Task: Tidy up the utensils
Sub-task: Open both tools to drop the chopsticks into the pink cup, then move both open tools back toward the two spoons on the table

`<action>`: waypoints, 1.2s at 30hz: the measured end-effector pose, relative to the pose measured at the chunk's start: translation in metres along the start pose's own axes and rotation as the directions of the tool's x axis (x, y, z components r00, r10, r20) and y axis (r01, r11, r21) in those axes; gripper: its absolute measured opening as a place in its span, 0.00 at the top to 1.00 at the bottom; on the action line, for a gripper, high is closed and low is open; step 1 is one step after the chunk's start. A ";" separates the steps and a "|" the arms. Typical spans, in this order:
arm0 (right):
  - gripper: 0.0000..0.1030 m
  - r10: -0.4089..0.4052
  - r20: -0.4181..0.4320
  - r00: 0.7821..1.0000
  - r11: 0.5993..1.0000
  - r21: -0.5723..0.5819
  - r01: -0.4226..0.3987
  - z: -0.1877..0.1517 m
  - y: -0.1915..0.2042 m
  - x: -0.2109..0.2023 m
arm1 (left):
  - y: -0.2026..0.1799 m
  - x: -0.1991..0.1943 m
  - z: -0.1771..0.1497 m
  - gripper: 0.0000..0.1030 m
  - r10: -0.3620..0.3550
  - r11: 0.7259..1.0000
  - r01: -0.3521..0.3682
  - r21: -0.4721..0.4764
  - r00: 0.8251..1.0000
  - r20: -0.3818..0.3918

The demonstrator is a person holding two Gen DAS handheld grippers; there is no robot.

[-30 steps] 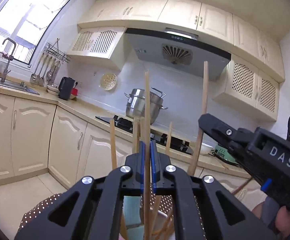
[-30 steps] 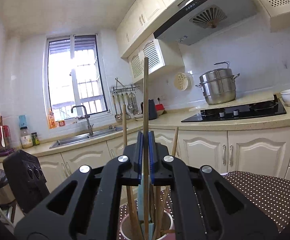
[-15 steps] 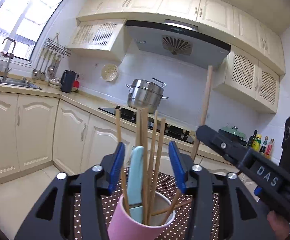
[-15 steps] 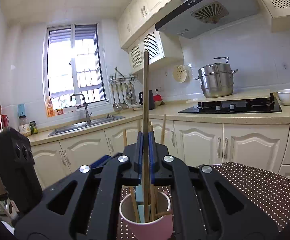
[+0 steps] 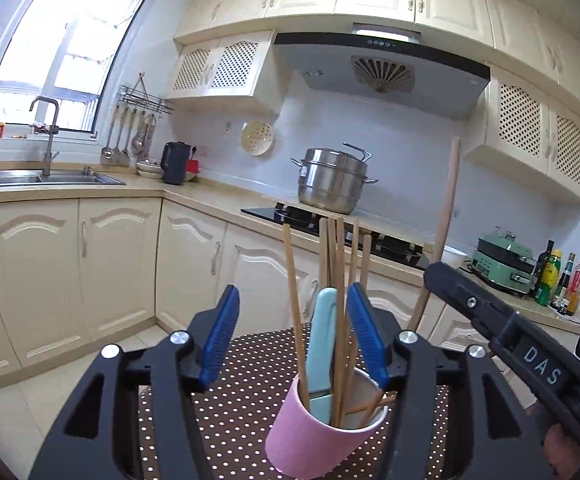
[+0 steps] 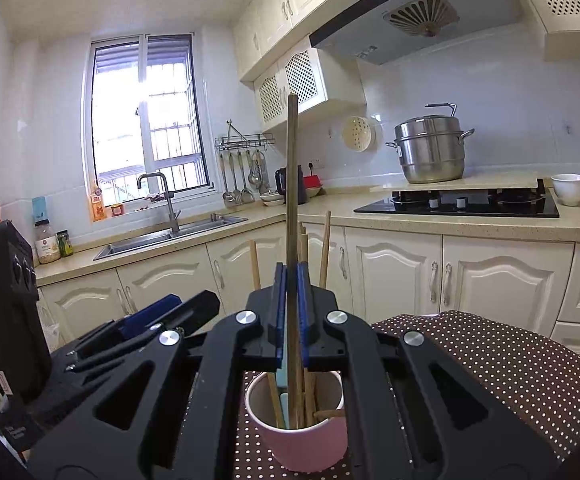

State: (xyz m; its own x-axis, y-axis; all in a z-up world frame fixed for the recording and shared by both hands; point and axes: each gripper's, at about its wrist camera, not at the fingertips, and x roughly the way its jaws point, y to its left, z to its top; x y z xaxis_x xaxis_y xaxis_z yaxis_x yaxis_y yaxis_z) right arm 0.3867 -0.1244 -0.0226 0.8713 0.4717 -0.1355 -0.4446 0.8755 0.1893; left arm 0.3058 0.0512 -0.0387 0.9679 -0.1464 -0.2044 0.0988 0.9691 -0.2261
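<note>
A pink cup (image 5: 318, 436) stands on a brown dotted tablecloth (image 5: 242, 392); it also shows in the right wrist view (image 6: 302, 440). It holds several wooden chopsticks (image 5: 340, 280) and a light blue utensil (image 5: 322, 336). My left gripper (image 5: 294, 340) is open and empty, its blue pads either side of the cup's contents, just behind the cup. My right gripper (image 6: 291, 312) is shut on one wooden chopstick (image 6: 292, 184), held upright with its lower end inside the cup. In the left wrist view this chopstick (image 5: 446, 216) rises at the right above the right gripper.
Cream kitchen cabinets and a counter run behind. On it are a sink (image 5: 38, 178), a black kettle (image 5: 174, 162), a black hob (image 6: 458, 202) with a steel steamer pot (image 6: 430, 148), a white bowl (image 6: 570, 188) and bottles (image 5: 558, 276).
My left gripper has opened, let go of its chopstick into the cup and drawn back. My right gripper has lowered its chopstick into the cup, still shut on it.
</note>
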 end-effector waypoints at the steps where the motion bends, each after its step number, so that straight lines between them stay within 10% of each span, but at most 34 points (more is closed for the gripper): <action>1: 0.94 0.000 -0.002 1.000 1.000 0.001 0.000 0.000 0.000 0.000 | 0.000 -0.001 0.002 0.43 0.002 1.000 -0.002 -0.001 1.000 -0.002; 18: 0.91 -0.033 0.009 0.999 0.999 0.016 0.033 0.020 0.008 -0.025 | 0.000 -0.033 0.022 0.40 0.043 0.999 -0.043 0.000 0.999 -0.028; 26: 0.56 -0.050 0.050 0.998 0.999 0.010 0.050 0.035 0.013 -0.054 | -0.012 -0.055 0.028 0.40 0.042 0.999 -0.041 0.033 0.999 -0.031; 36: 0.50 -0.091 0.053 0.994 0.996 0.004 0.091 0.039 0.009 -0.093 | -0.030 -0.082 0.028 0.31 0.032 0.998 -0.027 0.062 0.997 -0.070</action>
State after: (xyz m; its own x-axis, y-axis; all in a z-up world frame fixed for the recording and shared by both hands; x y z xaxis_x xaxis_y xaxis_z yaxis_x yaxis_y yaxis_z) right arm 0.3097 -0.1648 0.0299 0.9180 0.3838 -0.1002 -0.3625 0.9143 0.1805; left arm 0.2303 0.0394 0.0118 0.9520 -0.1291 -0.2776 0.0864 0.9832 -0.1610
